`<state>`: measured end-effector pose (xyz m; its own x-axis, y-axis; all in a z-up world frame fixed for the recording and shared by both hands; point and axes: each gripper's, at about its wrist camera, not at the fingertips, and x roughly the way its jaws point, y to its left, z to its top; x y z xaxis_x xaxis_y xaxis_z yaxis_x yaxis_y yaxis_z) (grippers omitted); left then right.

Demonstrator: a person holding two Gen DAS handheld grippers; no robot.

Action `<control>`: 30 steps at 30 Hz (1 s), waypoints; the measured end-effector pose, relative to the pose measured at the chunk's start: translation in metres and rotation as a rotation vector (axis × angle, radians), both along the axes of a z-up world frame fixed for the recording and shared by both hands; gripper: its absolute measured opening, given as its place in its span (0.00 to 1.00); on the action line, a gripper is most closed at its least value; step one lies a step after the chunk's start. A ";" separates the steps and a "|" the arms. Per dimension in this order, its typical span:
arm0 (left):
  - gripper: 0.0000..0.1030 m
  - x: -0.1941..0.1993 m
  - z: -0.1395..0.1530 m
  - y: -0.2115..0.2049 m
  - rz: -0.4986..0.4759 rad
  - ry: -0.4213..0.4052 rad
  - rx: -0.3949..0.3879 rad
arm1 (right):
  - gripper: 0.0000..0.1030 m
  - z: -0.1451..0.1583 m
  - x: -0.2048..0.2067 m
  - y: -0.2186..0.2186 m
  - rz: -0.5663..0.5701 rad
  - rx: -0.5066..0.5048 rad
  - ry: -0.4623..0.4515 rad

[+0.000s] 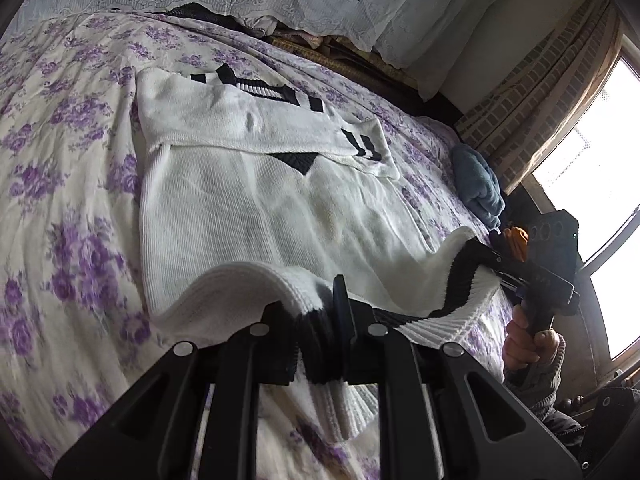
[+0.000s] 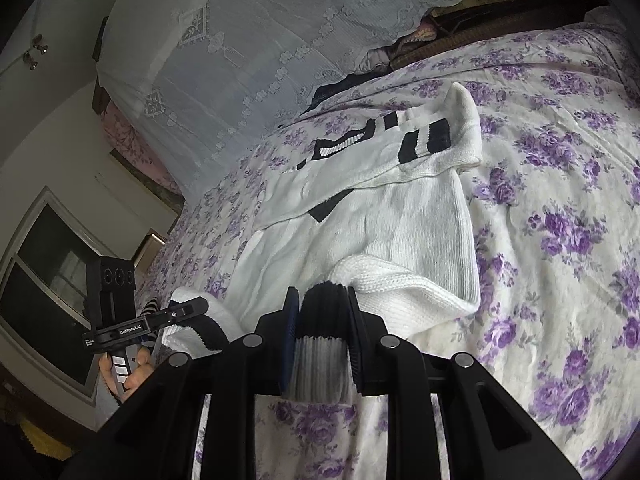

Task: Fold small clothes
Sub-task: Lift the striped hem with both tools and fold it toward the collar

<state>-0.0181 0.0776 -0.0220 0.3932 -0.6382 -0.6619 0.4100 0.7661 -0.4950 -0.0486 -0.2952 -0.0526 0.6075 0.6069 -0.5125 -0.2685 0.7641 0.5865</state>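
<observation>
One big bed [image 1: 60, 160] with purple flowers holds the white sweater [image 1: 240, 184]. Its sleeves are already folded across the top, so I think the bottom half is left to fold up. Each hand-held gripper, left [image 1: 320, 344] and right [image 2: 324, 344], is clamped on the striped hem [image 1: 460, 280]. No boxes or baskets show.

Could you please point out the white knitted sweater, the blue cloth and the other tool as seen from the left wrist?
White knitted sweater with black stripes [image 1: 248, 200], left wrist view, flat body panel.
Blue cloth [image 1: 478, 184], left wrist view, bunched middle.
Right tool [image 1: 494, 258], left wrist view, tips clamping the striped hem.
</observation>
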 end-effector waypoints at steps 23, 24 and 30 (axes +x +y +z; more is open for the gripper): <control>0.13 0.118 -0.003 -0.010 0.086 0.024 0.069 | 0.22 -0.006 0.136 0.010 -0.029 -0.108 0.108; 0.13 0.123 -0.002 -0.011 0.088 0.019 0.069 | 0.22 -0.005 0.141 0.011 -0.029 -0.110 0.110; 0.13 0.159 0.007 -0.011 0.111 -0.004 0.059 | 0.22 0.001 0.183 0.014 -0.047 -0.119 0.107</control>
<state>0.1404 0.0665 -0.0148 0.4621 -0.5505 -0.6952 0.3228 0.8346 -0.4463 0.1339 -0.2808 -0.0517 0.5717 0.5107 -0.6422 -0.1720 0.8399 0.5148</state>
